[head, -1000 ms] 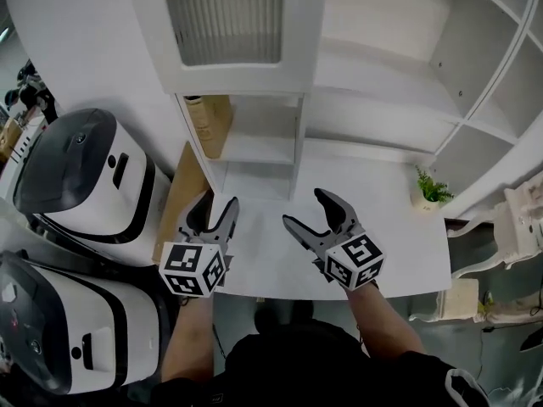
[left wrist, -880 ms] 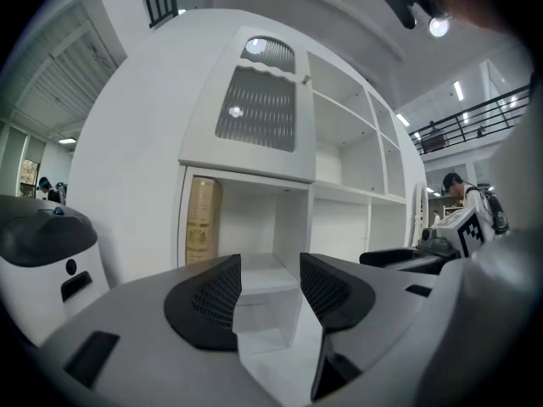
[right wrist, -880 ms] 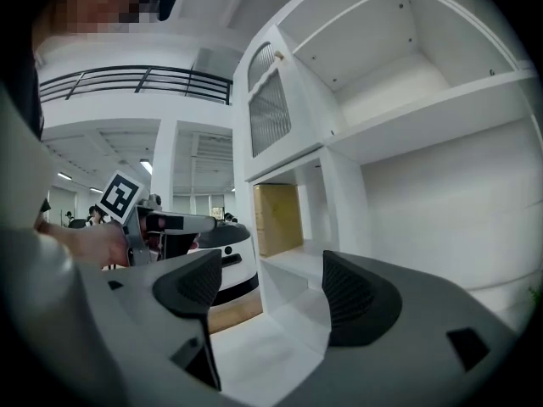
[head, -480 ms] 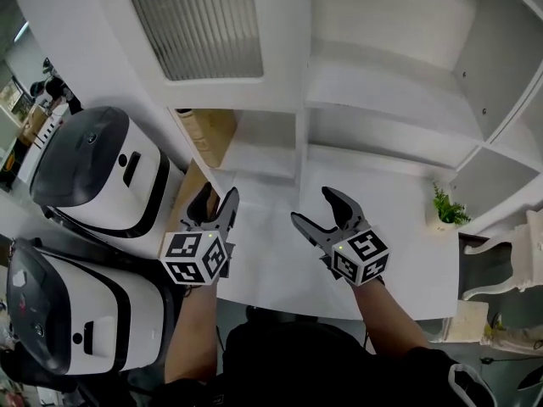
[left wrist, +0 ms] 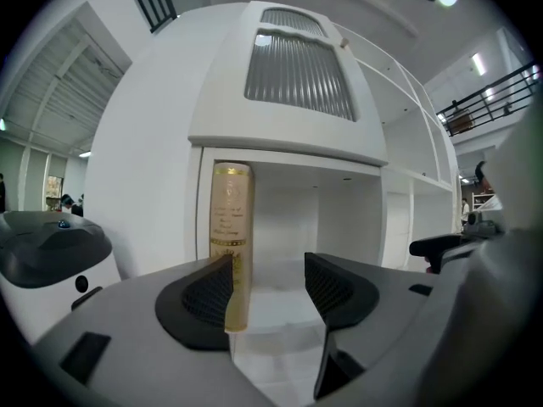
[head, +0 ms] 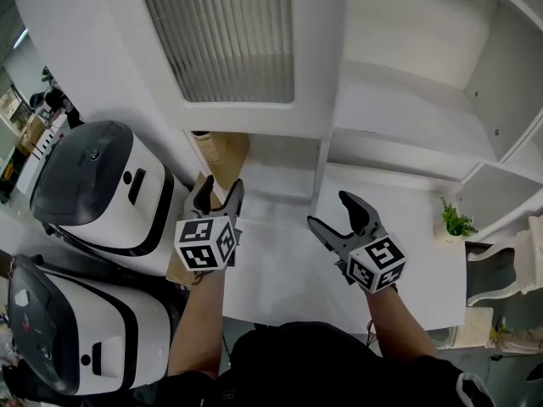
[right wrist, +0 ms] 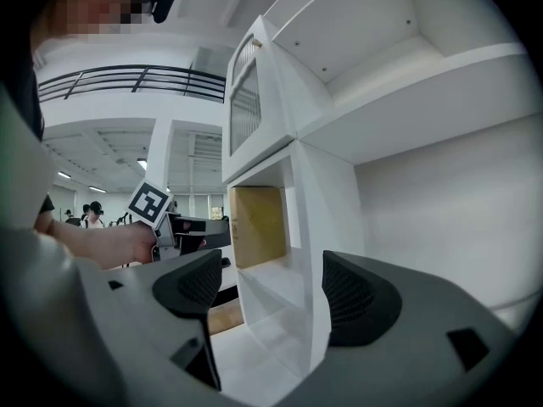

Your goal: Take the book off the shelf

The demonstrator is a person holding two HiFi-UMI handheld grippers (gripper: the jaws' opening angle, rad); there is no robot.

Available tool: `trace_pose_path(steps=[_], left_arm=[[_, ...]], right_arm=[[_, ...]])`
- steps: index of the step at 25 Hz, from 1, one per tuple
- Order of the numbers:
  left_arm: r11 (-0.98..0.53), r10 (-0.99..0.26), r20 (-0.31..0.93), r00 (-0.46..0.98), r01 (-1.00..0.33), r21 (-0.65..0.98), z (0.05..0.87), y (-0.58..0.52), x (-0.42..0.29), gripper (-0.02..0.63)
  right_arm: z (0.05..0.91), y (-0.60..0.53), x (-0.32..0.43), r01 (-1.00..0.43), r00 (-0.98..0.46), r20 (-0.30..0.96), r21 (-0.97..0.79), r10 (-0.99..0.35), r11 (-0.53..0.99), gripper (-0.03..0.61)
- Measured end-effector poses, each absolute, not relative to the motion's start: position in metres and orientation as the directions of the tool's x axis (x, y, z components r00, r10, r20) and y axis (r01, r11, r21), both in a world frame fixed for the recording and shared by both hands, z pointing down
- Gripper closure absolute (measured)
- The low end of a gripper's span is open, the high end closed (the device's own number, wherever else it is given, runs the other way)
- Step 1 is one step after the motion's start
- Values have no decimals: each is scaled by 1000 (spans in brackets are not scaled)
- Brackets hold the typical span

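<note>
Book [left wrist: 231, 244] — tan, gilt-lettered spine, upright on shelf [head: 280, 181] — left gripper [left wrist: 267, 265] jaws opening empty, right gripper [right wrist: 271, 282] jaws apart.

A small potted plant [head: 456, 224] sits on the white table [head: 280, 288], two white-and-black machines [head: 93, 185] beside it.

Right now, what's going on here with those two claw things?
A person holds a gripper in each hand, facing a white shelf unit. The left gripper points at a tan book standing upright in a low compartment. Its fingers are opening, with the book just ahead and not gripped. The right gripper hangs open and empty above the white table.
</note>
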State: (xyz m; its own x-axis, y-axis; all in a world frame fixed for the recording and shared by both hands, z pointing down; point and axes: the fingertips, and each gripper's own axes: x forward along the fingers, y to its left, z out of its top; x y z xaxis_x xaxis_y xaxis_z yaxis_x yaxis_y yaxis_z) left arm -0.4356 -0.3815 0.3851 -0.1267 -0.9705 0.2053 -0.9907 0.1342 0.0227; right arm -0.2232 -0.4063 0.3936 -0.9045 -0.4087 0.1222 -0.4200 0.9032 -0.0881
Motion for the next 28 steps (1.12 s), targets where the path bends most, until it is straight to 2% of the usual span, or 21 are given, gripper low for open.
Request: trace_pose_path(steps=[11,20,23,28], left_arm=[[151,-962,229,-151,-988,-16,397,-412,-471,345],[240,-940,230,-251,-968,-74,400,-415,-483,348],[298,-925,221,-310,-951,-88,401,-413,-491,426],[314,-919,221,-327,-945,-93,401,-412,-490,444]], right_arm=[[402,-415,-240,-463,-883,143,-108,-447,880,199],[410,-416,-233,-492,-867,159,-120,-472,862,199],[413,-413,-232,-490,-868,164,-126,-469,863,199],[415,-406,-233,-481,-873,166,-133,-459,866,199]])
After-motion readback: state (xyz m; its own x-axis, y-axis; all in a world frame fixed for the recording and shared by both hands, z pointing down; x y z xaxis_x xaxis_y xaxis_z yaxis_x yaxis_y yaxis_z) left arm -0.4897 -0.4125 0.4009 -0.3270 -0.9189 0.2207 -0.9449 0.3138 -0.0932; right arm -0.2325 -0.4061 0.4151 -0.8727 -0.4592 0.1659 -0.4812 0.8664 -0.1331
